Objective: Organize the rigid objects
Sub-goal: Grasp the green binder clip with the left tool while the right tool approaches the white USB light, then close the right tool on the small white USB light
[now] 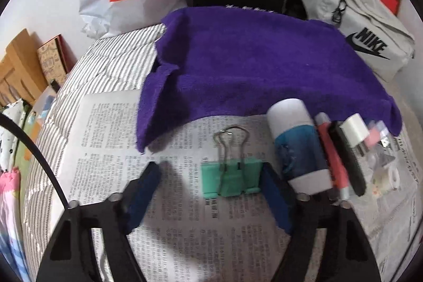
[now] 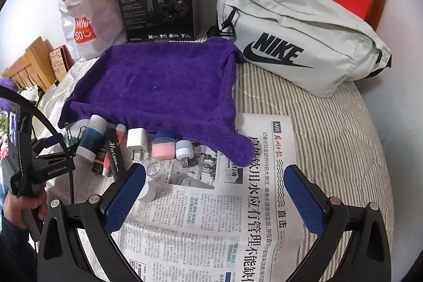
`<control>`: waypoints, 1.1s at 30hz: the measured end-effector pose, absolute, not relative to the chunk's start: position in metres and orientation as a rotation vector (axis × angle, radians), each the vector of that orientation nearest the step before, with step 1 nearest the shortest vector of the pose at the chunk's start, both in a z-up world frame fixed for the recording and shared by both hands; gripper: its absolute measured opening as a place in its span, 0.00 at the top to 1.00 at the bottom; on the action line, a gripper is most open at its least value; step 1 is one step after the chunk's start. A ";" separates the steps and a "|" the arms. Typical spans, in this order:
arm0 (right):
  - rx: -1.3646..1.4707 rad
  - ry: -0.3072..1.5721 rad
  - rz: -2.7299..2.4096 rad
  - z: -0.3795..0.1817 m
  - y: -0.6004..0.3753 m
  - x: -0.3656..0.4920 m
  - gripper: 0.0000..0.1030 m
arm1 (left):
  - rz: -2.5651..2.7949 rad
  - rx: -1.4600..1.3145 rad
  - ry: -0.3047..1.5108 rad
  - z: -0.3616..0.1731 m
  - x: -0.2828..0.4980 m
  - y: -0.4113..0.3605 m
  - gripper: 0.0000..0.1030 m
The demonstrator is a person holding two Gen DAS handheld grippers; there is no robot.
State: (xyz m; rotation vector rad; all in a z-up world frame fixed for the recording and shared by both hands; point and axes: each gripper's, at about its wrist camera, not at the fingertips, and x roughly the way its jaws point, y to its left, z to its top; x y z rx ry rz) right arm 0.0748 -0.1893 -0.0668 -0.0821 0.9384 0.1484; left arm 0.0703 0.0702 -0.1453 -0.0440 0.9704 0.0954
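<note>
Ahead of my right gripper (image 2: 214,192) the newspaper (image 2: 211,223) lies bare, so I can pass there freely. Toward the bed's far edge the purple towel (image 2: 158,89) lies flat. A row of small things crowds the towel's near hem: a blue-and-white bottle (image 1: 298,147), a white charger (image 2: 136,140), a pink jar (image 2: 162,147). My left gripper (image 1: 211,176) straddles the green binder clip (image 1: 231,176), the bottle just beside its right finger.

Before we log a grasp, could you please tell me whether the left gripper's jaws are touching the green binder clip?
Cannot tell. In the left wrist view the binder clip sits between the left gripper's jaws; one meets its edge with no clear gap, the other stands clearly off it.
</note>
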 end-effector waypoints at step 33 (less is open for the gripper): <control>-0.178 0.936 0.323 -0.145 -0.148 0.121 0.76 | 0.117 -0.061 0.891 -0.143 0.064 0.073 0.61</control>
